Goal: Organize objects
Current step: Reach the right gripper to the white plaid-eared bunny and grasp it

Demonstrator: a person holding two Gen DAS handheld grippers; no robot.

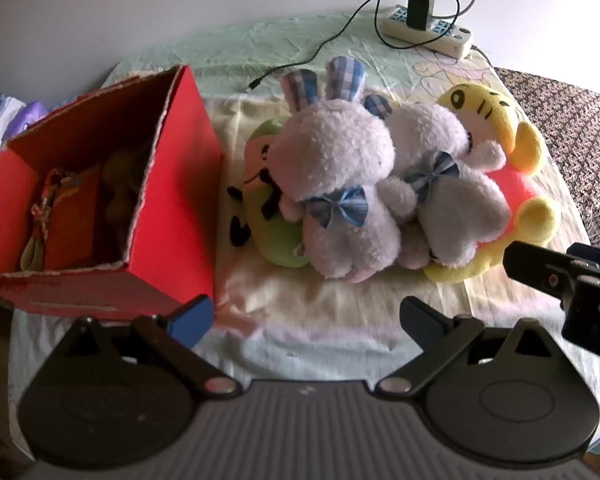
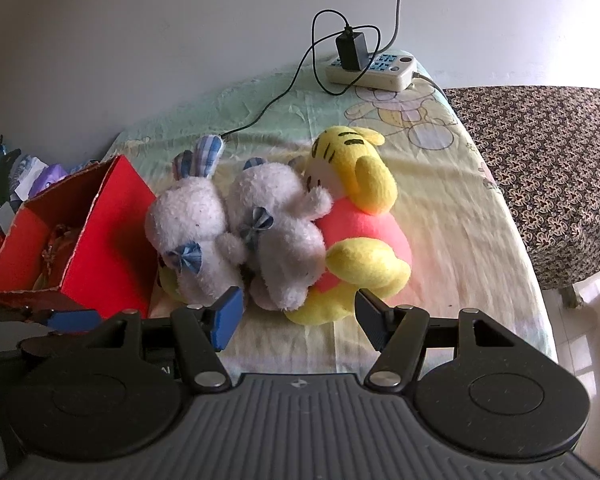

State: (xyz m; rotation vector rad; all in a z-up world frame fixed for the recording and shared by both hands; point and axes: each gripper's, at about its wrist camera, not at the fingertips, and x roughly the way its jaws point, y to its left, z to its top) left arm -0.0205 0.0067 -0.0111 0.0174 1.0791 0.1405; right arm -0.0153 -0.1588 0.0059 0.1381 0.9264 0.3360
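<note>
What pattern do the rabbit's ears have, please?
Blue-and-white check on the rabbit's ears, clearest in the left wrist view.

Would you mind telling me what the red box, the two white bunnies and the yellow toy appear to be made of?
Red box: looks like cardboard with a matte red face; its torn top edges show pale, fibrous board.
Left white bunny and right white bunny: plush with a nubbly pile, and woven checked-fabric bows and ears.
Yellow toy: smoother short-pile plush, probably fleece; its dark markings could be stitched or printed.

We find no readable text, label, brand or number anywhere; the red box shows only a pale, illegible strip.
</note>
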